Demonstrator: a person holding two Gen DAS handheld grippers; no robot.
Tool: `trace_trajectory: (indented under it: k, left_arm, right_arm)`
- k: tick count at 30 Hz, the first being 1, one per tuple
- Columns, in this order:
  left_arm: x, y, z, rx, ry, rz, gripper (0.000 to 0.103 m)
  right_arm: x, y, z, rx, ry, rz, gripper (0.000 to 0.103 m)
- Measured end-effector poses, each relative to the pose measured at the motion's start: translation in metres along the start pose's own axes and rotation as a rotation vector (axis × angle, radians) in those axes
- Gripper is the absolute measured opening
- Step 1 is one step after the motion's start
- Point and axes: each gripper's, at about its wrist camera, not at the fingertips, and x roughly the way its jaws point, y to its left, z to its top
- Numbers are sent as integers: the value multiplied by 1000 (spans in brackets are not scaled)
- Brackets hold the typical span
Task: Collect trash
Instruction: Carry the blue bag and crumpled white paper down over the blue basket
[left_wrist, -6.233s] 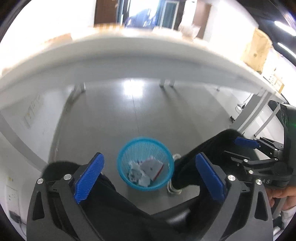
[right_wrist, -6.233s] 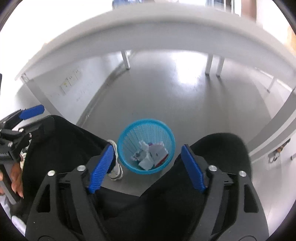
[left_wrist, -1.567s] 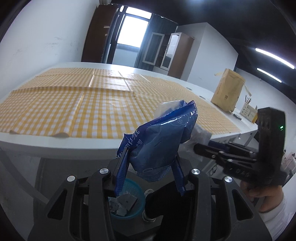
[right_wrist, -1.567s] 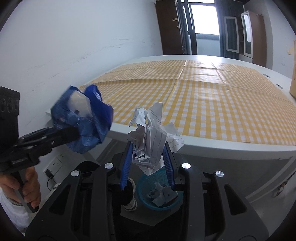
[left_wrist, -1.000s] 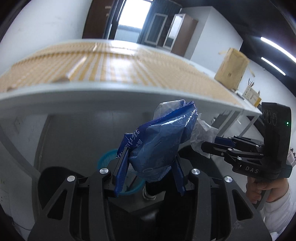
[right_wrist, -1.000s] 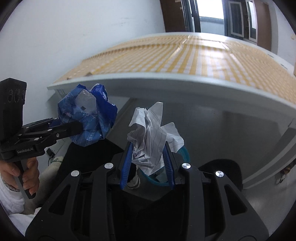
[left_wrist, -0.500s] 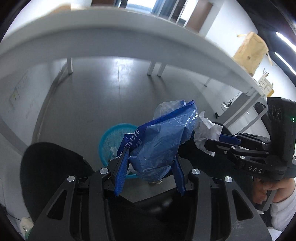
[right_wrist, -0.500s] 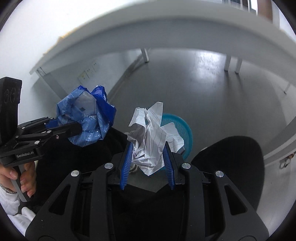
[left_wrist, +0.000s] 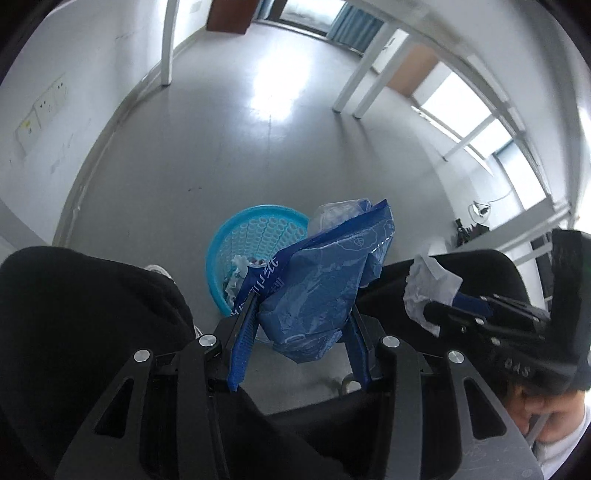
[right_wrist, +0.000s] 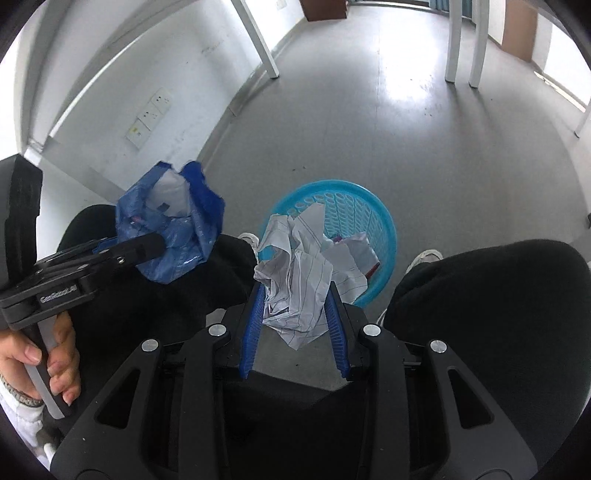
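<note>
Both hands have dropped below the tabletop since a second and a half ago: the yellow checked cloth is gone from sight and grey floor fills both views. The left gripper (left_wrist: 301, 325) stays clamped part-way on the blue plastic bag (left_wrist: 314, 280), crumpled and glossy, with white print and clear film poking from its top. The right gripper (right_wrist: 293, 317) stays clamped, narrower, on the crumpled lined paper (right_wrist: 295, 273), white with thin ruled lines, bulging above the blue pads. Just ahead of both sets of fingertips, down on the floor, stands the turquoise mesh wastebasket (right_wrist: 373, 210), scraps of paper already inside. It sits between the person's black-trousered knees (right_wrist: 491, 306). A bare hand (right_wrist: 55, 354) grips the left handle.
</note>
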Motion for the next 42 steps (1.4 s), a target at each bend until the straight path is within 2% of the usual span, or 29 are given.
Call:
trace_trajectory:
  k: [6, 16, 29, 34, 42]
  left_arm:
    - [26, 2, 14, -46, 42, 29, 43]
    - [89, 22, 45, -201, 145, 70, 43]
    - [146, 42, 56, -323, 260, 81, 45]
    - [177, 49, 61, -343, 318, 127, 45]
    - [212, 69, 63, -424, 390, 140, 46]
  right_arm:
    - [25, -5, 14, 35, 35, -9, 31]
    - [85, -29, 39, 132, 131, -28, 32]
    - [166, -56, 71, 205, 292, -54, 36]
    - [195, -68, 79, 232, 347, -69, 36]
    - [237, -89, 80, 302, 436, -88, 37]
